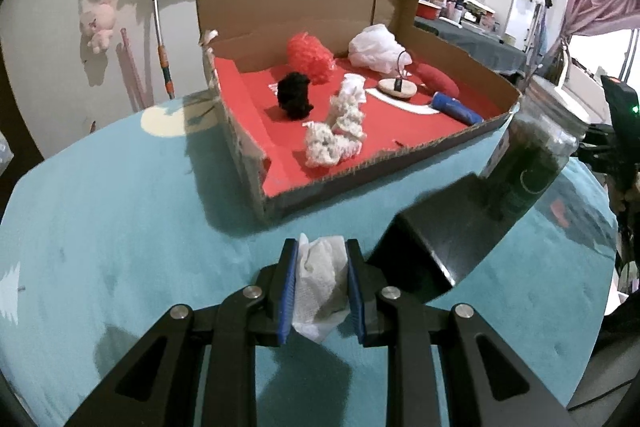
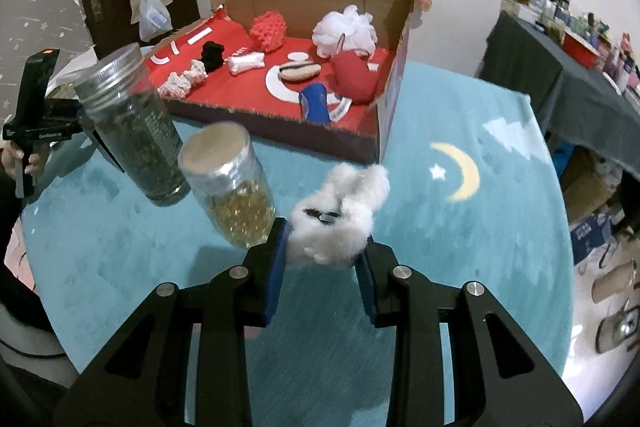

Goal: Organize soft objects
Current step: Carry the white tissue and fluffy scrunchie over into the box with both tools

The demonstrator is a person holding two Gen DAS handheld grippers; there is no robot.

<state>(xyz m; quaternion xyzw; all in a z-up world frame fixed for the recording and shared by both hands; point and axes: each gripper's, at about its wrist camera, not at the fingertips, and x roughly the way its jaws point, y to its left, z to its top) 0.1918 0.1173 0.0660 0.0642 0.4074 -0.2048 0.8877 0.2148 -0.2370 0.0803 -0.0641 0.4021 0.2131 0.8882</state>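
A crumpled white tissue (image 1: 320,283) is pinched between the blue pads of the left gripper (image 1: 321,287), jaws nearly closed on it. A tuft of white cotton (image 2: 340,219) is clamped in the right gripper (image 2: 325,259), jaws narrowly parted around the wad. Both loads are carried above the teal mat (image 1: 120,227), short of the box (image 1: 400,151).

Step judged in hand: both soft pieces are being brought to the box for dropping. Its near wall is low and should be cleared before release. The jars are to be skirted: the dark-filled jar (image 2: 132,131) and the yellow-filled jar (image 2: 228,187) stand between the right gripper and the box. Release is best made over a bare red patch of floor, not onto items already lying there. Jaws should be opened fully, since tissue and cotton fibres may cling to the ridged pads.

Materials noted:
- Tissue: thin, creased, embossed paper; limp.
- Cotton: fluffy, loose-edged; a small dark object is seen caught in it, identity unclear.
- Box: corrugated card, rough-cut rim, red-lined floor.
- Contents: red mesh puff (image 1: 308,57), white mesh puff (image 1: 374,49), black fuzzy lump (image 1: 294,101), white knitted pieces (image 1: 340,131), blue roll (image 1: 454,107).
- Jars: glass, metal lids.
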